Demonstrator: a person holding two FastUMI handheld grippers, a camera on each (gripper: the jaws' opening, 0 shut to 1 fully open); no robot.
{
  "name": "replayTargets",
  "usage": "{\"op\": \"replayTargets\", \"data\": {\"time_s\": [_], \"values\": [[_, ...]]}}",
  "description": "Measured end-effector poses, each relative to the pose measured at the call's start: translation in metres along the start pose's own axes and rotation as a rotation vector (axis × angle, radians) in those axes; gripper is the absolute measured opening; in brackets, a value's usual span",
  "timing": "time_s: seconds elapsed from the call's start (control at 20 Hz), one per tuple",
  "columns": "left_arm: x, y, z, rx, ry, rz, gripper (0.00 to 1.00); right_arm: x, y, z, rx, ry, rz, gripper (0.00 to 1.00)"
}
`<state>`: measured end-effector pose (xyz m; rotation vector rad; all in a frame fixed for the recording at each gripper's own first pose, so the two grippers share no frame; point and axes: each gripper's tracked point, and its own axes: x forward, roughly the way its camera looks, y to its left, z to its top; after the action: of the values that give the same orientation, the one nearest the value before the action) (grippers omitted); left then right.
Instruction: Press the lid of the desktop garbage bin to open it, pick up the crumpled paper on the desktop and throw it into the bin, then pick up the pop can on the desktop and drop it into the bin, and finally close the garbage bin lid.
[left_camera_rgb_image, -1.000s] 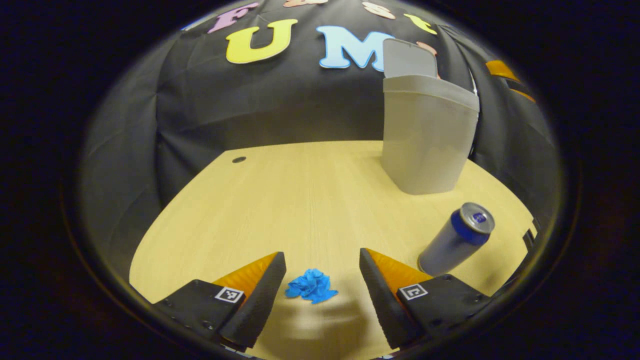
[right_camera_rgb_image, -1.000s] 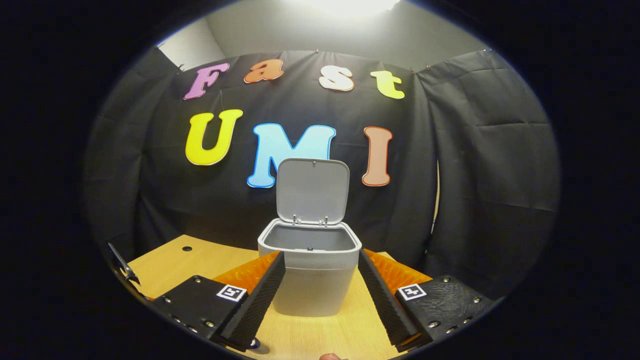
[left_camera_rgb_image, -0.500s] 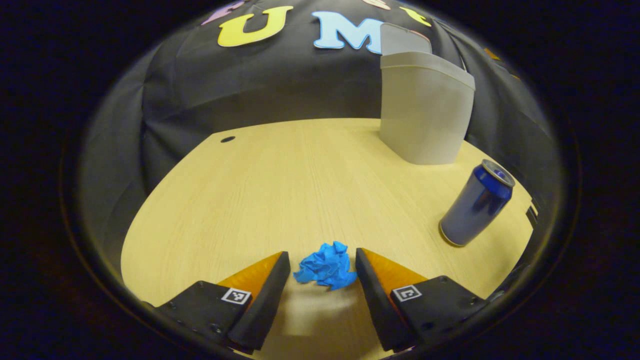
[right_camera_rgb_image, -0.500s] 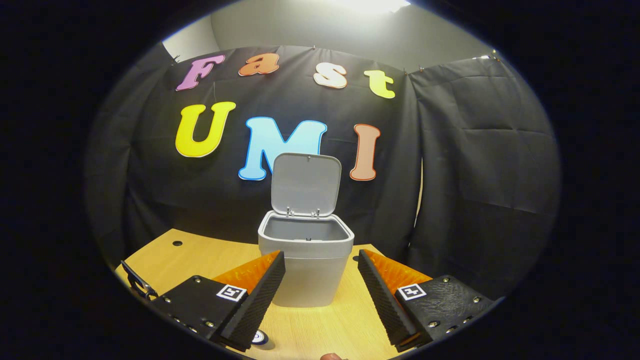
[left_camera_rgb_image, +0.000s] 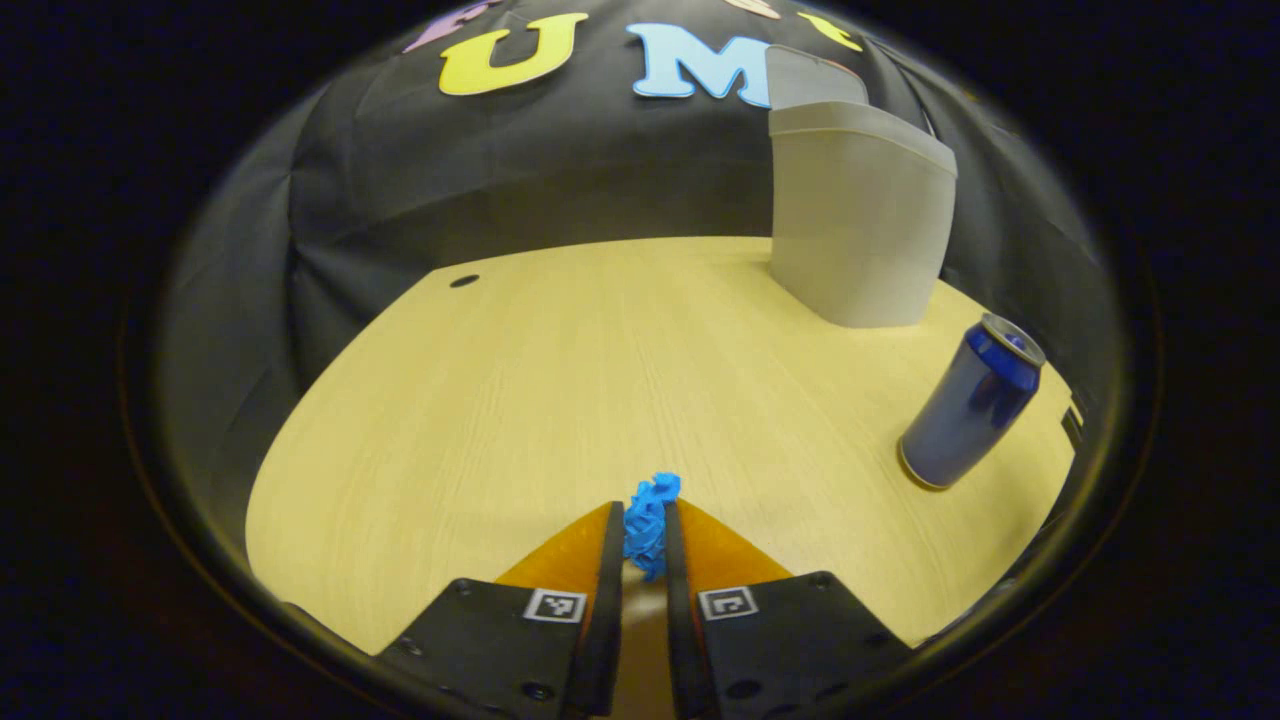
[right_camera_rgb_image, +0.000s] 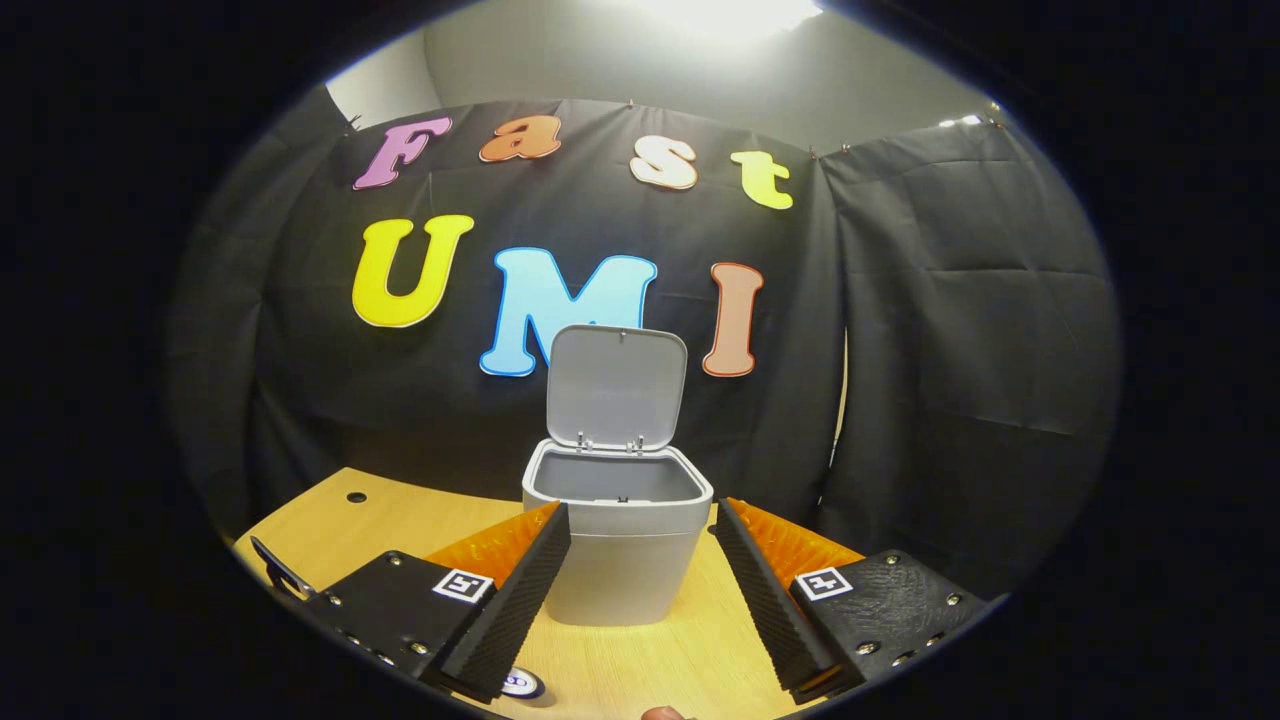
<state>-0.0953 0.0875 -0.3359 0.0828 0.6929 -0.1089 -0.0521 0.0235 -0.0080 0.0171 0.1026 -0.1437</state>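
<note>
Blue crumpled paper (left_camera_rgb_image: 650, 520), grey bin (right_camera_rgb_image: 617, 530), blue pop can (left_camera_rgb_image: 968, 404).

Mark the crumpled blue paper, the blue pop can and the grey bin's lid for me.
crumpled blue paper (left_camera_rgb_image: 648, 515), left gripper view, its exposed upper part.
blue pop can (left_camera_rgb_image: 968, 405), left gripper view, mid-side wall.
grey plastic bin's raised lid (right_camera_rgb_image: 617, 387), right gripper view, centre of its inner face.

Bright glare from an overhead light (right_camera_rgb_image: 735, 12) tops the right gripper view; both views sharp, bowed at edges, dim at their rims.
</note>
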Motion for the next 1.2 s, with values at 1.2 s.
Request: {"op": "replayTargets", "data": {"time_s": [1.2], "values": [[-0.063, -0.039, 0.145, -0.022, -0.241, 0.063, 0.2, 0.006, -0.069, 0.009, 0.045, -0.088, 0.039, 0.94]]}}
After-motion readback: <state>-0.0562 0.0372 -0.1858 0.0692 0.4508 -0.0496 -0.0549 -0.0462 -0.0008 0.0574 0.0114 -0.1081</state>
